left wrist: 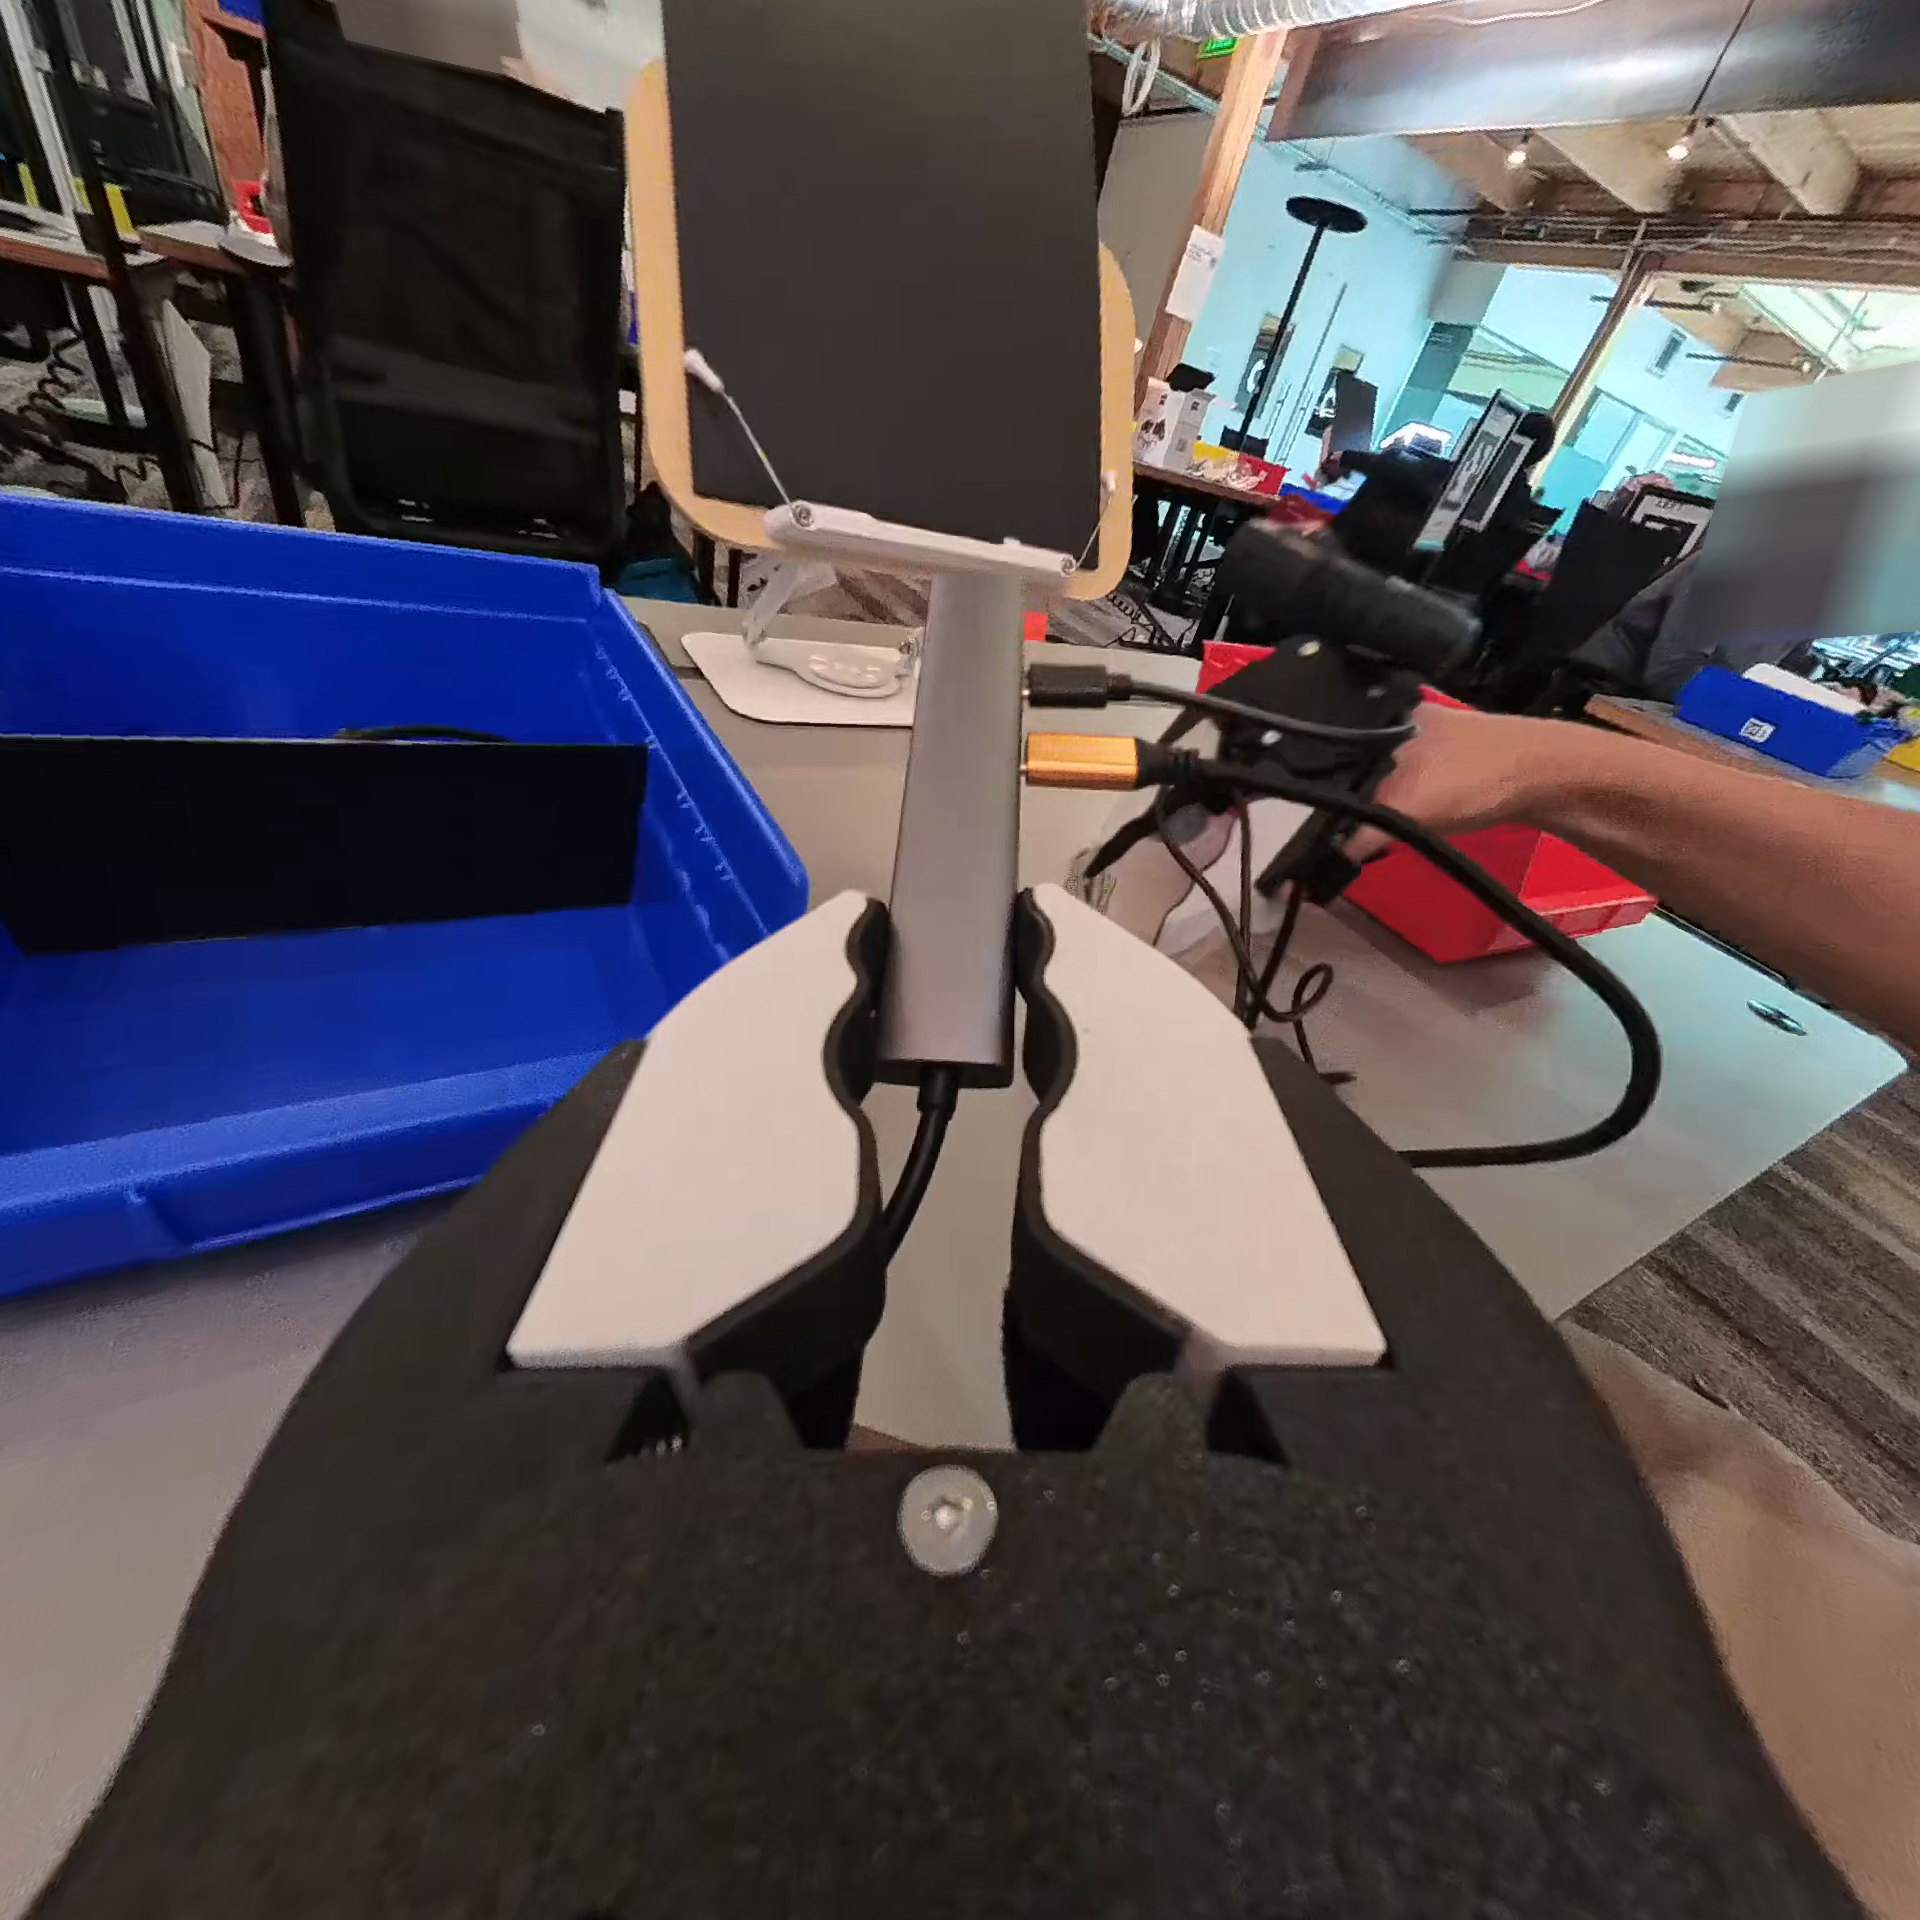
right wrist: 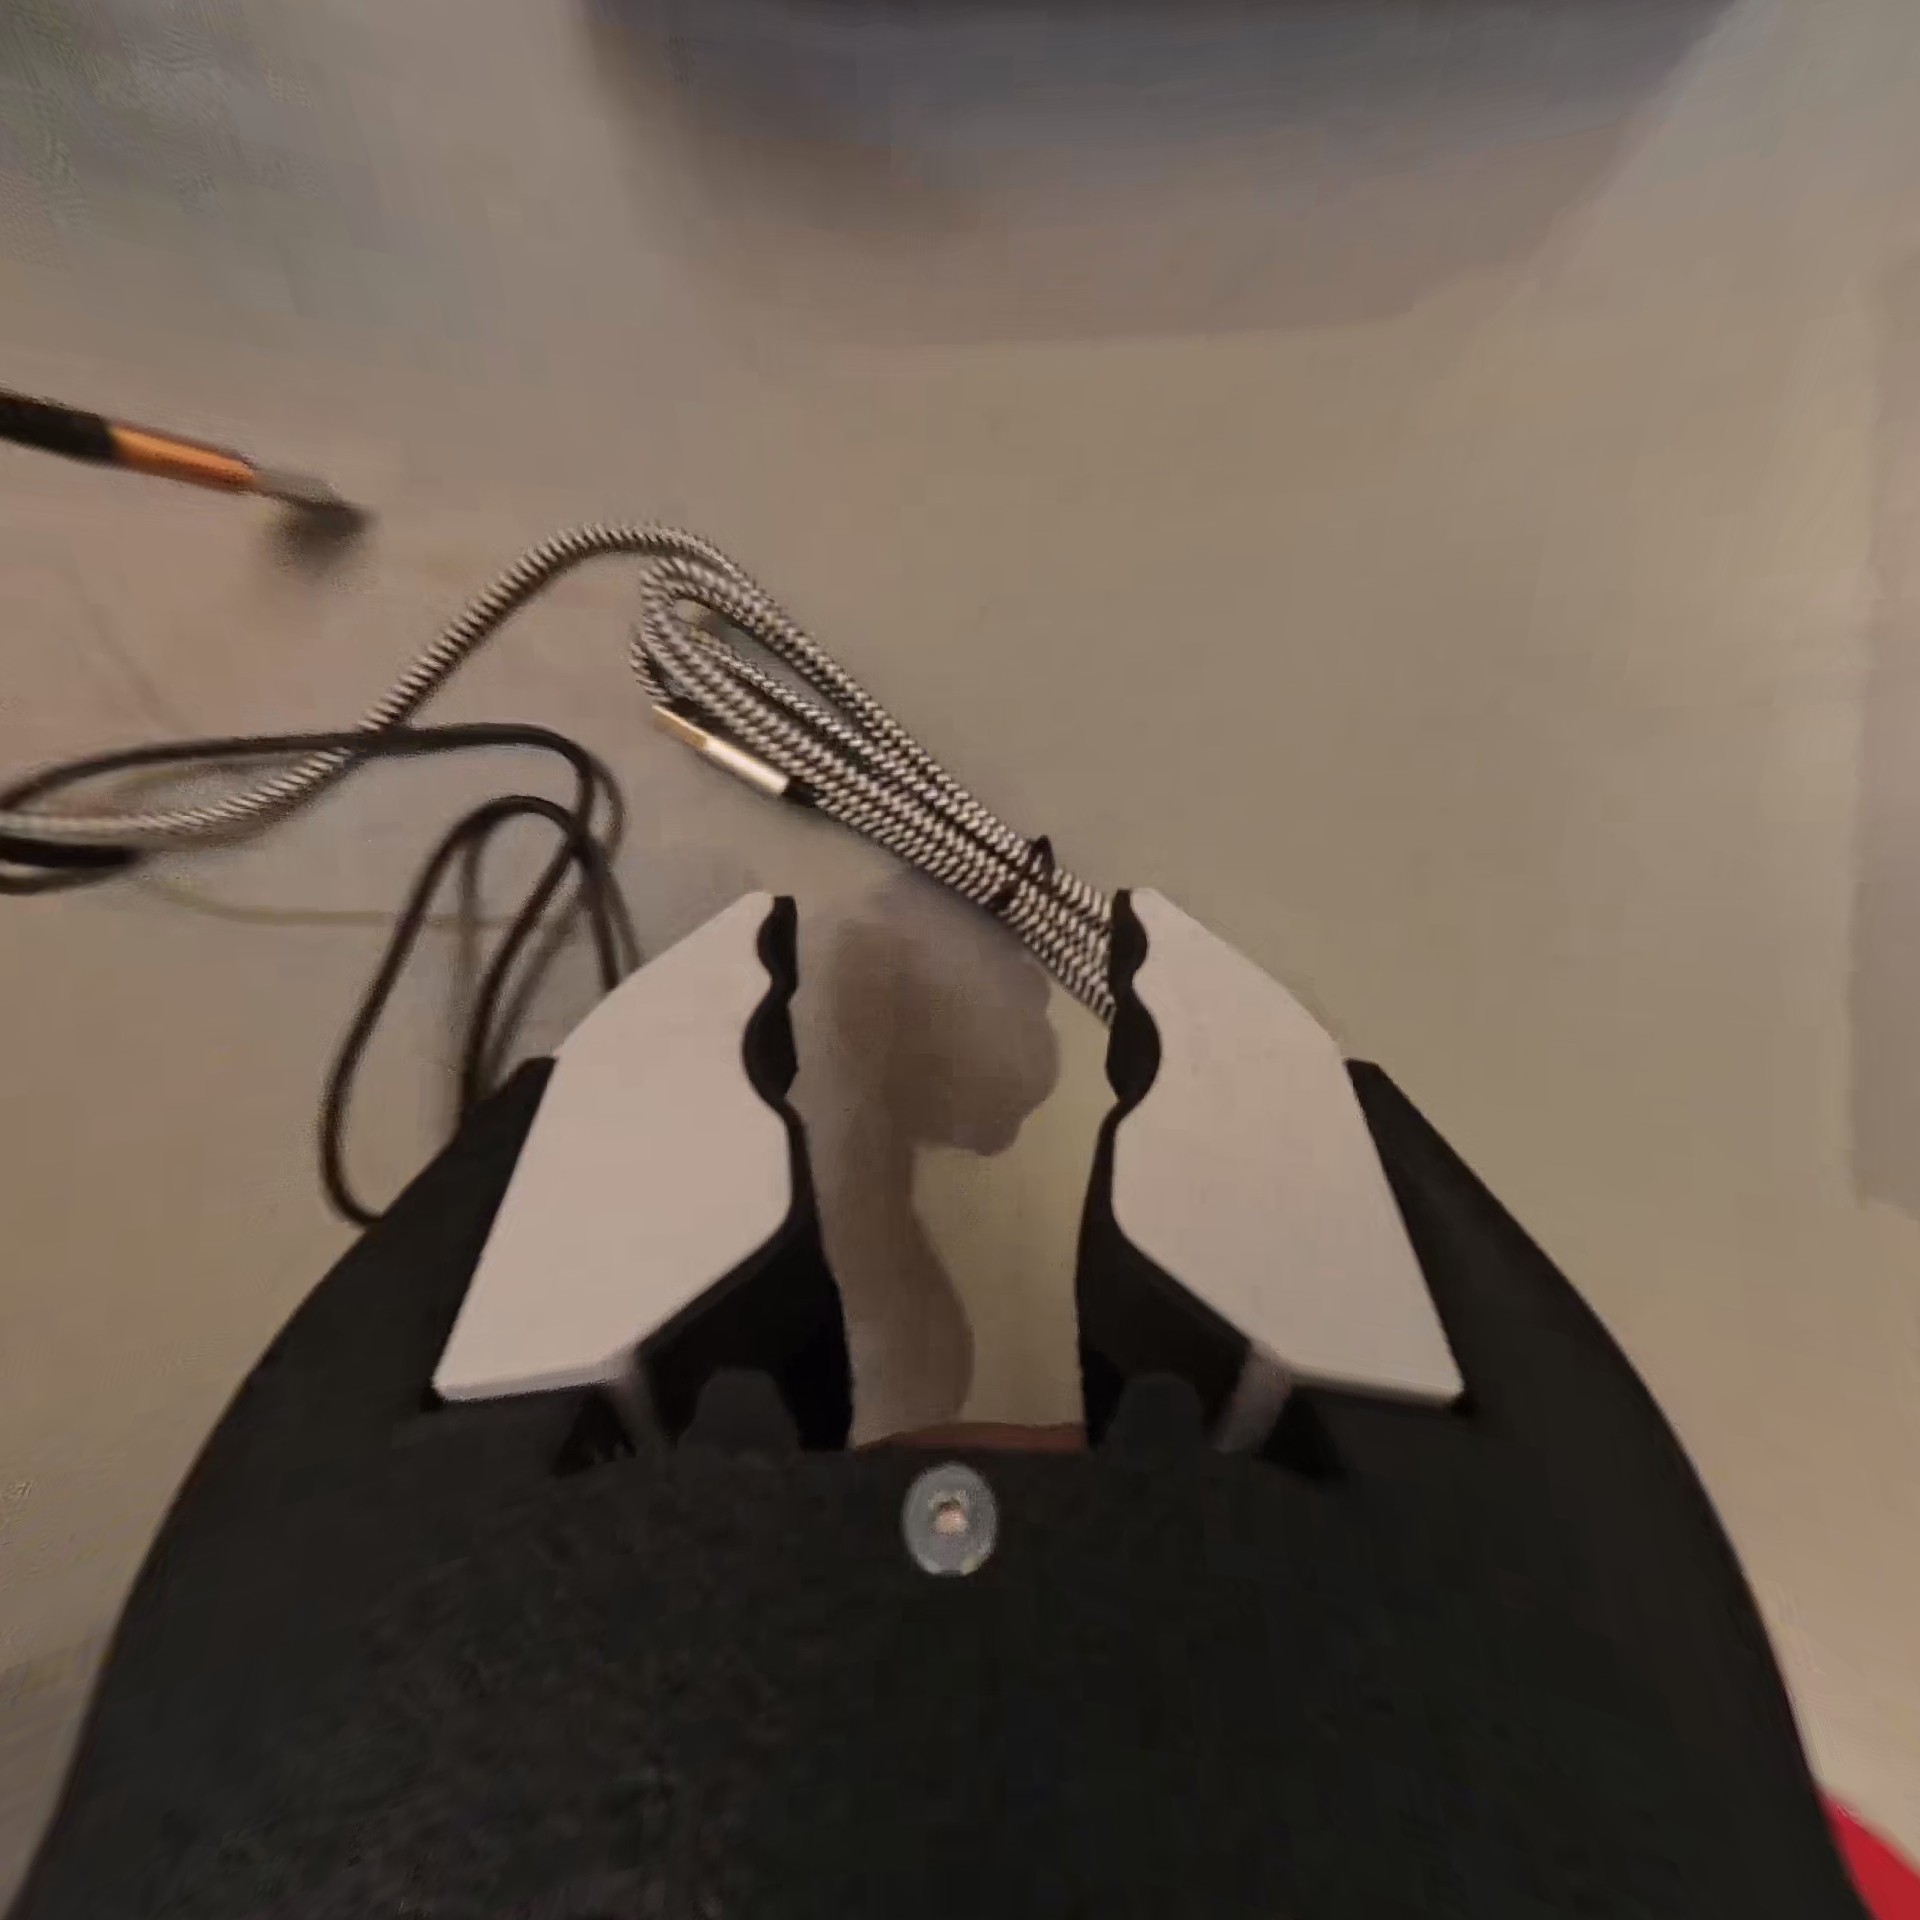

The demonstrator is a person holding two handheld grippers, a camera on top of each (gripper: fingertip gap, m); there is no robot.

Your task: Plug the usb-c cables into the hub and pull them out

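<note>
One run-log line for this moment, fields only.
left gripper: shut on grey metal hub | plugged: black connector, orange connector | right gripper: open over braided black-and-white cable on table

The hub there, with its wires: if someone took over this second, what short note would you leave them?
Left gripper: shut on the grey hub, held up off the table.
Right gripper: open, empty, above the braided cable lying loose on the table.
Done: black plug and gold plug sit in the hub's side.
Left: probably plug in the braided cable, then pull all out.
</note>
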